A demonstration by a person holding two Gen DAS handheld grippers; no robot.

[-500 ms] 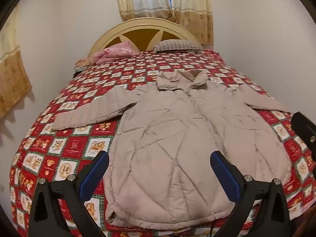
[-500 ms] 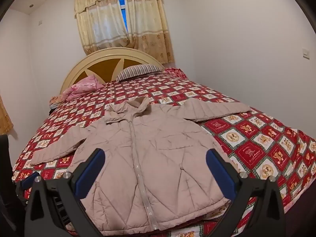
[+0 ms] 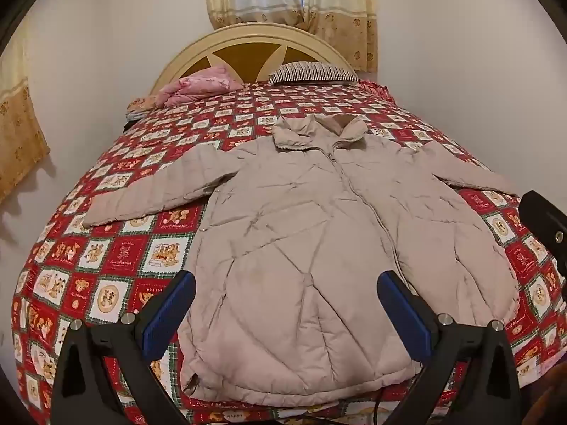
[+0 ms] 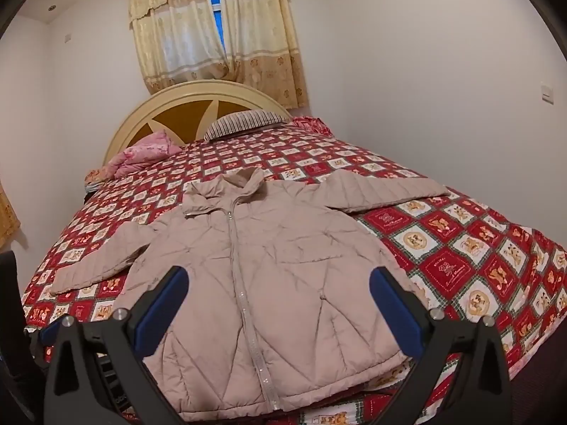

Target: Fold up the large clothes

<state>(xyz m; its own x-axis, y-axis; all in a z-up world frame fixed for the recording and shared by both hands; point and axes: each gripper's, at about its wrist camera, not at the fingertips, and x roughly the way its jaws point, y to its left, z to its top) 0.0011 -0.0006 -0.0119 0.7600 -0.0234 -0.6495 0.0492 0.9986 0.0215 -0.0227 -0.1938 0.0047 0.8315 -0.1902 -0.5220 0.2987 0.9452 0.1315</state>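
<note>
Both jaws gape empty above the jacket point(image 3: 312, 248); pink blanket point(image 3: 202, 85) and striped pillow point(image 3: 312, 71) lie beyond.

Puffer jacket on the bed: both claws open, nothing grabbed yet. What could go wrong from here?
1. The puffer jacket is thick and quilted; a claw may likely pinch only the top layer, so the fold drags unevenly.
2. Its hem lies at the bed's near edge; pulling could slide it off the patterned bedspread.
3. Both sleeves are spread wide; the left claw and right claw may need separate grabs.
</note>
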